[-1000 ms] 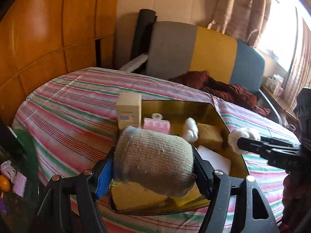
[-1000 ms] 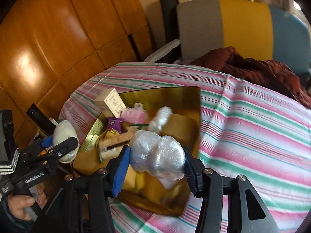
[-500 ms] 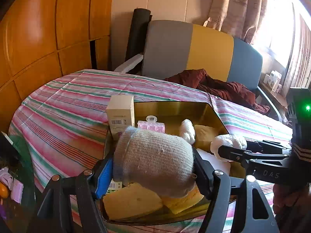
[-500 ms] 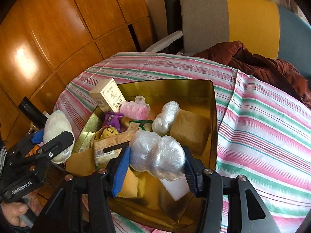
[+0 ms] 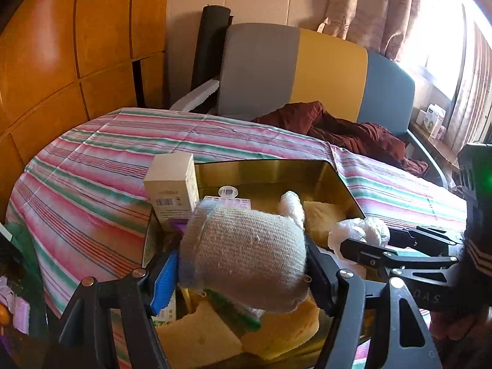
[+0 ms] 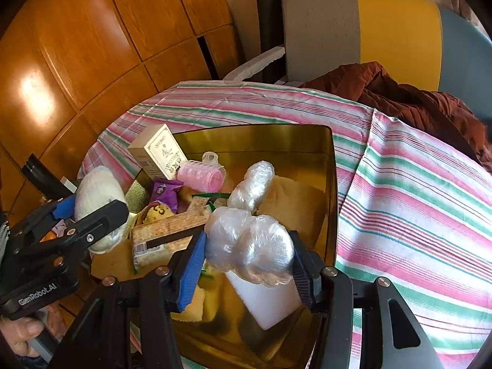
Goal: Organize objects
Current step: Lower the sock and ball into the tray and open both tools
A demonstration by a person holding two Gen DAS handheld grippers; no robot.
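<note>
Below, spread over a striped cloth (image 6: 415, 203): gold tin (image 6: 255, 138), open, cluttered. At ten o'clock inside, cream carton (image 6: 158, 152) upright, leaning slightly left; pink roller (image 6: 200, 175) beside it, long axis left to right. Hovering over the tin's seven o'clock edge: left gripper (image 5: 243, 269), levelled forward, clamped on grey knit bundle (image 5: 246, 255), long axis spanning pad to pad, filling the gap. Over the near edge at six o'clock: right gripper (image 6: 247, 258), pointing forward, squeezing plastic-wrapped wad (image 6: 249, 243), likewise crosswise between both pads. Ahead at twelve o'clock, second wrapped roll (image 6: 253, 184) lying in the tin, pointing up-right.
</note>
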